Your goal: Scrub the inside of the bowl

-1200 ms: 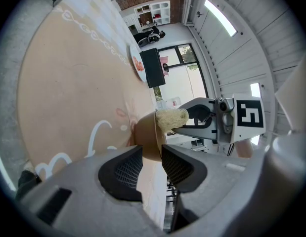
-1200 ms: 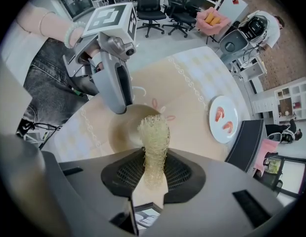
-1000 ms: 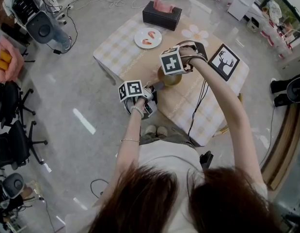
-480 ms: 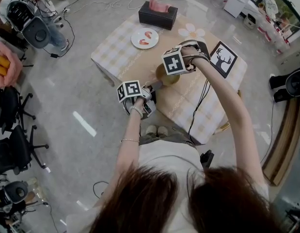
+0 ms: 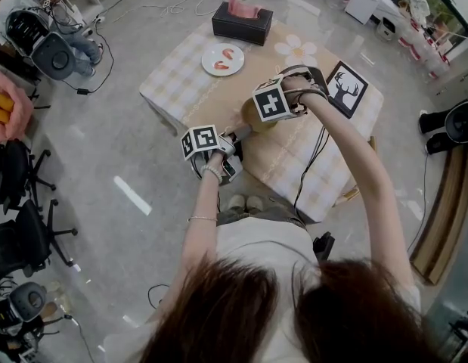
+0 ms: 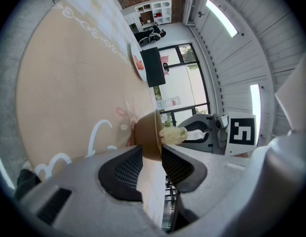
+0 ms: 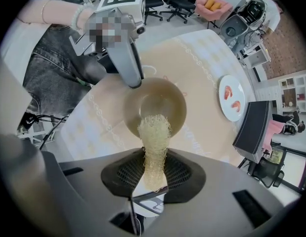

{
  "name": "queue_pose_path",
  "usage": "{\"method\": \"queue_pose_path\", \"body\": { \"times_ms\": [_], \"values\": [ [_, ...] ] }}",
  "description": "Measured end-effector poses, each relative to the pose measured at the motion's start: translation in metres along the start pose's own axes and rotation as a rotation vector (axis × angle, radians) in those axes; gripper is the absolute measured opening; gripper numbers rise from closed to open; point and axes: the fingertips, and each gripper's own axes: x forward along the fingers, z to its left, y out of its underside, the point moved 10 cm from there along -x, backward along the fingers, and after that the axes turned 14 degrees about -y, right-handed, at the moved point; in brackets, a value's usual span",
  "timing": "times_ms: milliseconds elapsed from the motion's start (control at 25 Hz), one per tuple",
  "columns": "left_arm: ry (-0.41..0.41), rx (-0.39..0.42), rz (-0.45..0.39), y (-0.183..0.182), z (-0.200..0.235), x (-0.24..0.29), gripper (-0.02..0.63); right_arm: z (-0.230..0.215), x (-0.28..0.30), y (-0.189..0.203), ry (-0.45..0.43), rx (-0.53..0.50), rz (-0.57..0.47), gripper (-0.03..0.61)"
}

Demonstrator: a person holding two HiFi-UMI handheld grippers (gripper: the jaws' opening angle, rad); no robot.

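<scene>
right gripper (image 7: 155,176) is clamped on the mesh scrubber (image 7: 155,139), whose free end is seated inside the bowl (image 7: 167,98) just ahead of the jaws. left gripper (image 6: 152,157) is closed on the bowl rim, one jaw inside and one outside, and the bowl is held down on the table (image 5: 294,161). versus a second ago, the right gripper's marker cube (image 5: 271,101) is seen shifted slightly across the bowl, with more rim exposed on the left-gripper side. the left grip is unchanged. this is read as a scrub stroke under way, and coverage is judged partial.
</scene>
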Motion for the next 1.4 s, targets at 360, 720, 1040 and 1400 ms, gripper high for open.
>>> {"method": "queue_pose_path", "body": {
  "times_ms": [360,720,1040,1400],
  "values": [
    [0.003,-0.007,-0.003,0.0,0.0,-0.001,0.118,0.014,0.001,-0.005,-0.034,-0.016,0.035,0.095],
    [-0.002,-0.002,-0.003,0.0,-0.001,0.0,0.118,0.019,0.004,-0.02,-0.086,-0.048,0.065,0.095],
    [0.002,-0.008,0.0,0.001,-0.002,-0.001,0.118,0.019,0.004,-0.031,-0.121,-0.055,0.073,0.095],
    [0.007,-0.007,0.004,0.001,-0.001,-0.001,0.118,0.014,0.005,-0.04,-0.135,-0.07,0.058,0.095]
  ]
}}
